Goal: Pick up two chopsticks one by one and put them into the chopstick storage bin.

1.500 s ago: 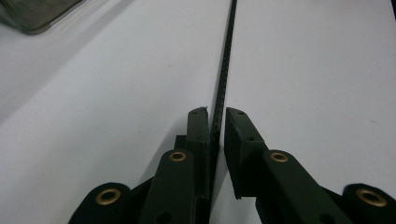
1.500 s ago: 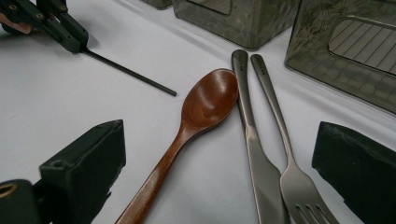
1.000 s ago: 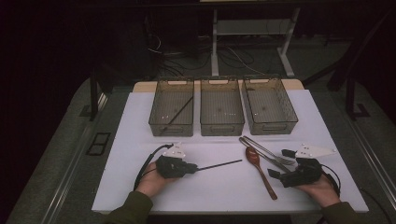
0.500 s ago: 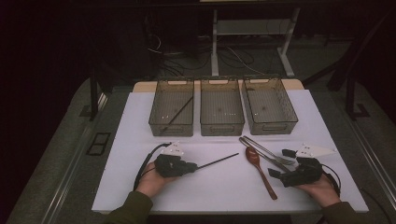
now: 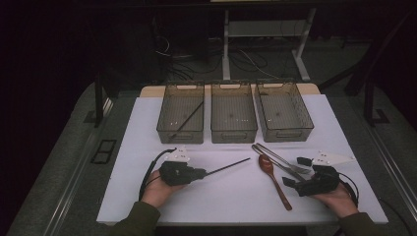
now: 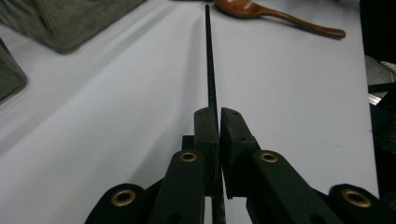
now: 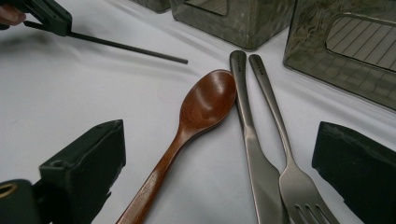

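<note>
My left gripper [image 5: 199, 173] lies level, jaws clamped on the black chopstick [image 5: 227, 166], which points toward the wooden spoon [image 5: 273, 178]. My right gripper [image 5: 295, 173] rests just right of that spoon, jaws wide, holding nothing.

high view: above the desk's [image 5: 147, 196] near edge, facing forward and down, far | left gripper view: low, close, along chopstick [image 6: 208, 56] | right gripper view: low, close | shared: wooden spoon [image 7: 196, 121], likely mid-desk
</note>
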Demonstrator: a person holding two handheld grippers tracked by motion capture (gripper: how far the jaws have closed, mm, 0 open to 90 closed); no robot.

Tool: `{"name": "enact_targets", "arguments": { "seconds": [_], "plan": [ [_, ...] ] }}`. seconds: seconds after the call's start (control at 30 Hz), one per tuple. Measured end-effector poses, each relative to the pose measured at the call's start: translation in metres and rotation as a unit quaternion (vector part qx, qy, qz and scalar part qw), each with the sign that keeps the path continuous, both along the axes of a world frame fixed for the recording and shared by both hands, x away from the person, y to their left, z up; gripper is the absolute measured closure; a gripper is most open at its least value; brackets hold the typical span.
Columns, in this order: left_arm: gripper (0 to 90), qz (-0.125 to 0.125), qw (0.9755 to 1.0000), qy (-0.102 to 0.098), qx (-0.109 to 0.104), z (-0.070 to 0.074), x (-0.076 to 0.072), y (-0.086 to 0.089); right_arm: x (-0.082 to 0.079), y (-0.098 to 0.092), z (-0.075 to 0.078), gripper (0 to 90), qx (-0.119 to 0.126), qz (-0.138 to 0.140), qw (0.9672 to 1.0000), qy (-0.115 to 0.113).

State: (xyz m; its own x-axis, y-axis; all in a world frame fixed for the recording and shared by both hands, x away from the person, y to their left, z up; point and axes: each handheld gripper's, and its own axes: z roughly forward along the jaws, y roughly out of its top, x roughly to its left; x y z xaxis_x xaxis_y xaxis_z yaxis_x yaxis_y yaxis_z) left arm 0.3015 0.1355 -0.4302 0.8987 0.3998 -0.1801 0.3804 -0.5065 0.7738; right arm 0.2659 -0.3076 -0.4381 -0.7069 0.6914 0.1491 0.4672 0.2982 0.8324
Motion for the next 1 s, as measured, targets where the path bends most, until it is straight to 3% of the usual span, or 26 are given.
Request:
{"name": "enact_targets", "arguments": {
  "seconds": [0.5,1.0],
  "plan": [
    [85.2,0.022,0.9993,-0.013,-0.029,0.022,-0.005,0.003,-0.001,0.0,0.0,2.3,-0.002,0.001,1.0,-0.002],
    [85.1,0.044,0.9982,-0.024,-0.033,0.037,0.001,0.007,-0.002,0.002,0.0,2.3,-0.007,0.005,1.0,-0.004]
  ]
}}
